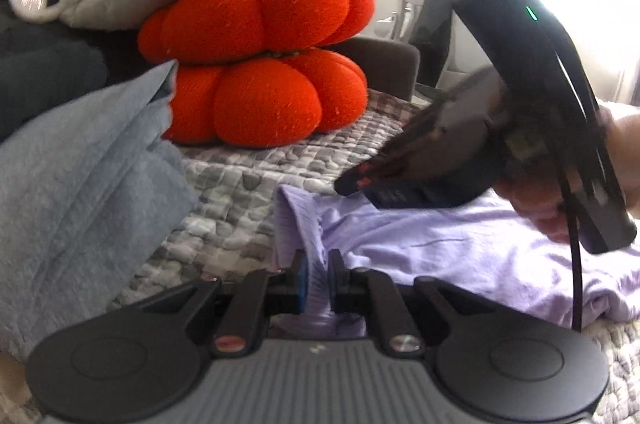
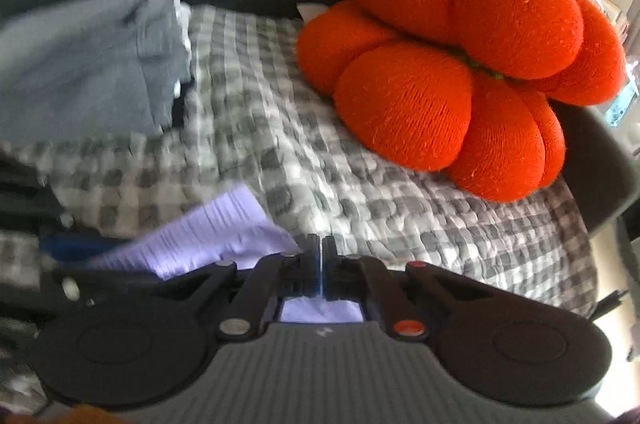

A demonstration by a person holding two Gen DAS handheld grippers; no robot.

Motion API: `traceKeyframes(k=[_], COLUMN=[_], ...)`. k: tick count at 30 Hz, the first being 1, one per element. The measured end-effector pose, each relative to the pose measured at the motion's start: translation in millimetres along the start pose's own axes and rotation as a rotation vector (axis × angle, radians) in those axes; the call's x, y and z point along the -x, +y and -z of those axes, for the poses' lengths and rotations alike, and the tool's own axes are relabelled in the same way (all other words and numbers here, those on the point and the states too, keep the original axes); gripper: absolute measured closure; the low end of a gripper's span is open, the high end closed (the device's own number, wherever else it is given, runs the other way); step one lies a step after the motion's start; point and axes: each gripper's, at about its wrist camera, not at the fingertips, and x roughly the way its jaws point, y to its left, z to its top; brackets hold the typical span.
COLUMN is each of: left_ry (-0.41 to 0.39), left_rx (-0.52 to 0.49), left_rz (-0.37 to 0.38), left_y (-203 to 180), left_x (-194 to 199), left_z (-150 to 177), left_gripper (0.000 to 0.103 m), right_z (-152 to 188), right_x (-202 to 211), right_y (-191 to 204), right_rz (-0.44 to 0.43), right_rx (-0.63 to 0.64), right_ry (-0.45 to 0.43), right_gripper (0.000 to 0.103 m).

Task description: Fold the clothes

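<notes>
Lilac shirt [image 1: 460,248] lies on checked bed cover [image 1: 240,179], near orange cushions [image 1: 256,59]. Left claw [image 1: 318,270] pinched narrow on ribbed hem. Right claw [image 2: 322,256] clamped tight, lilac cloth under it; hold on it unclear. Step, likely: carrying edge over for fold. Next: both claws move together, lay edge flat, release.

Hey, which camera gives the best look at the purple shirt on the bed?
The left wrist view: the purple shirt spreads across the bedspread, its ribbed edge in the left gripper. The right wrist view shows only a ribbed corner.
</notes>
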Motion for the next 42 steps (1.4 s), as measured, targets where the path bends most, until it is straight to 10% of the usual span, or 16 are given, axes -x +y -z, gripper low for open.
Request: traceKeyframes(k=[4,8,11,18,26,33,39,42], left_ry=[0.024,0.007,-0.020,-0.071,0.060,0.239,0.364,0.355], left_rx=[0.027,0.011,0.010,-0.072,-0.251,-0.171,-0.081,-0.116], left_rz=[0.036,0.042,0.037,0.038,0.169,0.376,0.440,0.331], left_y=[10,7,7,-10,-87,-187,-249,-249], left_x=[-3,7,18,46,79,86,39,11], left_z=[-1,-7,-13,-32,-72,-87,-57,-37], left_gripper=[0.093,0.085,0.044,0.037,0.037,0.036,0.035,0.036], right_z=[6,35,85,224,369,451,474,483], right_x=[31,116,186,300,329,361,361,352], right_y=[-10,-32,-30,-22,-61,-99,-139,-157], right_rz=[0.161,0.301,0.413,0.500,0.558,0.556,0.550,0.544], right_rx=[-0.068,-0.275,-0.405,-0.728,-1.312,-1.739,-1.747,-1.742], right_ry=[-0.043,-0.107,-0.091,-0.020,0.040,-0.290,-0.353,-0.331], right_gripper=[0.103,0.079,0.050,0.050,0.050,0.050,0.065,0.079])
